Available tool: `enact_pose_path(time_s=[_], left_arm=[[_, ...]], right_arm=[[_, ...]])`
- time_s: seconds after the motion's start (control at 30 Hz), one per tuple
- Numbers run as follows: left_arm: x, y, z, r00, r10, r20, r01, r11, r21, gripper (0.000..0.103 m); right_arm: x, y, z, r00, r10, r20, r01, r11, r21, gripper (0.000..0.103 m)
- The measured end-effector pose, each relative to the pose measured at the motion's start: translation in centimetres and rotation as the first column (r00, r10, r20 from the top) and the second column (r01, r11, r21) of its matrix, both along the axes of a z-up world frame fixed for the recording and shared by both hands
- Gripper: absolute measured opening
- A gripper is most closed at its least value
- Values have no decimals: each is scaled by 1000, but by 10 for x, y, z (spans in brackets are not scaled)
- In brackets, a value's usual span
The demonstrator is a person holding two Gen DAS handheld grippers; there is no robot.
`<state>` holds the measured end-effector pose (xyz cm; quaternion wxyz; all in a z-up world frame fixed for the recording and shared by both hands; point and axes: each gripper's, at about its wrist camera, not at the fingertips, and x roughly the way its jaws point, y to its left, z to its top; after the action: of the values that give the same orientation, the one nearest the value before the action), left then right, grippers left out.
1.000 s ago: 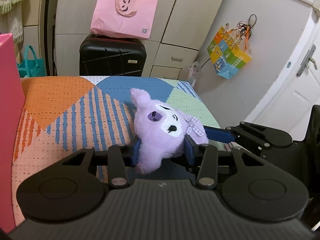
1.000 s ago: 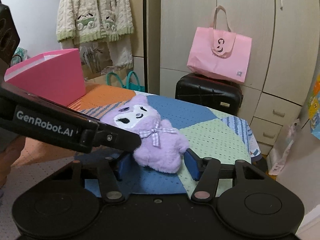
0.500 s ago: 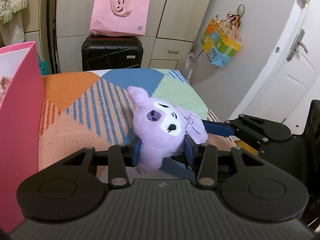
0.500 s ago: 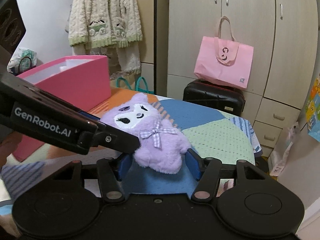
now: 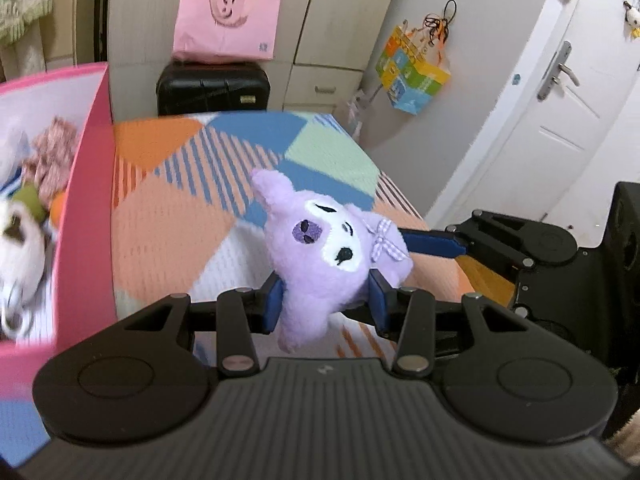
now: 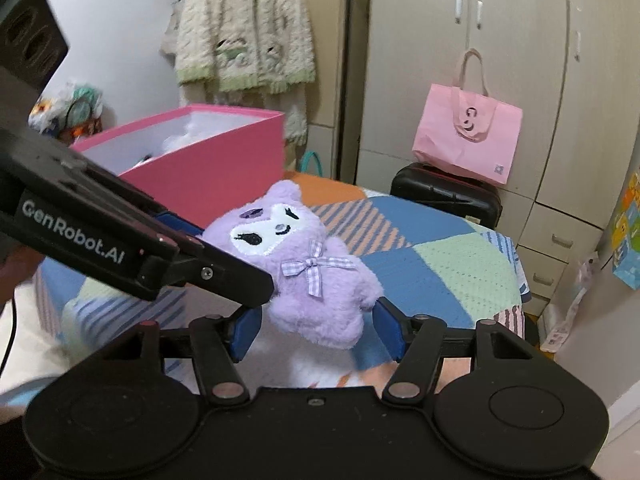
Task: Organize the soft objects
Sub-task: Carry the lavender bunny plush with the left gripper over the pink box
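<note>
Blue pads of the left gripper [image 5: 325, 306] press into the lower head of the purple plush toy [image 5: 332, 256], holding it clear above the patchwork bed cover [image 5: 168, 216]. Around the toy's body, the right gripper [image 6: 316, 330] is opening, its pads no longer pressing the fur. Beside the bed's left edge stands the pink box [image 5: 86, 216], other plush toys [image 5: 24, 220] inside it.

Your plush toy [image 5: 328, 256] sits above the bed [image 5: 172, 216], between both claws. The box [image 5: 86, 184] stands on the bed to its left, holding other soft toys [image 5: 24, 216]. A suitcase [image 5: 212, 88] stands behind the bed, with a bag [image 5: 228, 24] on it.
</note>
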<state>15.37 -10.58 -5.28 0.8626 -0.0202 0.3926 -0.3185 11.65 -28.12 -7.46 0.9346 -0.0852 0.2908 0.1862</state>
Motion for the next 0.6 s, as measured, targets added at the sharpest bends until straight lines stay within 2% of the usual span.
enact_pose_path(time_s=[0.13,0.47,0.6], left_arm=[[-21,21,6,1000,-15,-26,15,1000,-22,42],[-66,69,31,999,-33,-6,33,999,-28,42],[-77,89,42,1000,-6,-24,6,1000,-30,41]], right_arm=[[-28,18,9,999,32,24,-31,998,-60,70],[-69,50,34,992,122,23,-121,992,-37,71],[-79,69,45,987,153,44,-151,988,-43,71]])
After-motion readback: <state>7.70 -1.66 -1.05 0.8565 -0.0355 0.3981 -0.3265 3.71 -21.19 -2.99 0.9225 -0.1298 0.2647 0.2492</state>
